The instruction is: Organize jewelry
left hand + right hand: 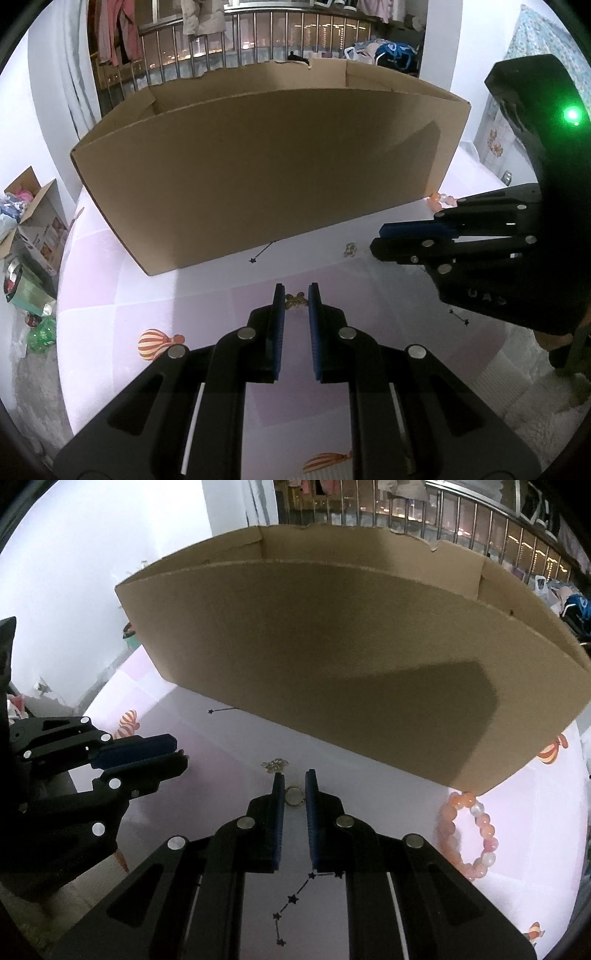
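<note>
My left gripper [296, 293] is shut on a small gold butterfly-shaped piece [296, 300], which sits between its blue pads just above the table. The right wrist view shows this gripper [179, 755] at the left, jaws nearly together. My right gripper [294, 781] has its pads pressed on either side of a thin gold ring [294, 796]. The left wrist view shows it [376, 240] at the right, with the ring hidden. Just past its tips a small gold ornament [275, 765] [349, 250] lies on the table. A large open cardboard box [258, 166] [332, 664] stands behind both grippers.
A pink and white bead bracelet [469, 834] [441, 199] lies by the box's right corner. A black star chain [291, 899] [458, 316] lies under my right gripper. A black star pin [262, 254] [221, 710] pokes out from under the box. The table [207, 295] has a pale balloon-print cover.
</note>
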### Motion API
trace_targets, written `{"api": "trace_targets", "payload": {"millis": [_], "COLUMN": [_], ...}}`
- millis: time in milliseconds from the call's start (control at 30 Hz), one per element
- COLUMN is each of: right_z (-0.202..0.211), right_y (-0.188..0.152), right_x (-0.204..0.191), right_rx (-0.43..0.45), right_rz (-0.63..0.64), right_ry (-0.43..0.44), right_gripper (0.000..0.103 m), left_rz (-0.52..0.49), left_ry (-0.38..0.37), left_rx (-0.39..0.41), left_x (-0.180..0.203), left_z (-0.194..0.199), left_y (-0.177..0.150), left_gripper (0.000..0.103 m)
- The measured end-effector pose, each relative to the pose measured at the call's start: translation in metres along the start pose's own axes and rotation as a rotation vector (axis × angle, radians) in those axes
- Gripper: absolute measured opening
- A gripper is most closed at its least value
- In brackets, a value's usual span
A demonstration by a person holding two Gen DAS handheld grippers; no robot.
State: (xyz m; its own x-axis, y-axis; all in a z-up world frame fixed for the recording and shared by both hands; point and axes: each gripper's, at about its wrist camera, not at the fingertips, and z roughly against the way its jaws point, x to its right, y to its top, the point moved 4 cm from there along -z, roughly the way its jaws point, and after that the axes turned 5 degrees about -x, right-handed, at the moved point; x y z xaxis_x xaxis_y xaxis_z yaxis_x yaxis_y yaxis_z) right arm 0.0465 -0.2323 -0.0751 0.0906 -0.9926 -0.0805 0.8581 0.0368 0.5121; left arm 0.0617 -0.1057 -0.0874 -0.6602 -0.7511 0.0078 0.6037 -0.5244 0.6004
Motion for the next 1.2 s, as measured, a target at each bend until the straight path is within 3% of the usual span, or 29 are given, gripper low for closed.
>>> {"api": "trace_targets", "payload": {"millis": [33,67,100,400,633,733,1200], "right_z": [0.003,0.008,0.013,0.052,0.039,0.026,-0.001], "right_y": [0.0,-0.001,-0.001,0.005,-0.005,-0.011,-0.01], "right_x": [0.001,0.002,0.002,0.006,0.012,0.006,-0.02], "right_rx": [0.005,0.013,0.018,0.101,0.042,0.012,-0.02], "right_rz": [-0.001,-0.003,-0.005,-0.015,-0.081,-0.078,0.171], "right_ry": [0.0,0.003,0.006,0.012,0.056,0.06,-0.01], "right_gripper": [0.011,0.002,0.001,0.001,0.005,0.018,0.02], "left_rz": [-0.001,-0.002,-0.003,-0.035,-0.008,-0.004,0.014], "left_ry": [0.001,0.001,0.001,0.0,-0.009,-0.02,-0.024], "left_rx": [0.005,0.01,0.016,0.12,0.072,0.051,0.017], "left_x": [0.001,0.001,0.001,0.003,0.002,0.004,0.001], "left_z": [0.002,0.005,0.007,0.047,0.036,0.03,0.018], "left_y": [0.0,0.001,0.001,0.021,0.011,0.006,-0.004], "left_gripper": [0.011,0.011,0.011,0.011,0.011,0.011,0.011]}}
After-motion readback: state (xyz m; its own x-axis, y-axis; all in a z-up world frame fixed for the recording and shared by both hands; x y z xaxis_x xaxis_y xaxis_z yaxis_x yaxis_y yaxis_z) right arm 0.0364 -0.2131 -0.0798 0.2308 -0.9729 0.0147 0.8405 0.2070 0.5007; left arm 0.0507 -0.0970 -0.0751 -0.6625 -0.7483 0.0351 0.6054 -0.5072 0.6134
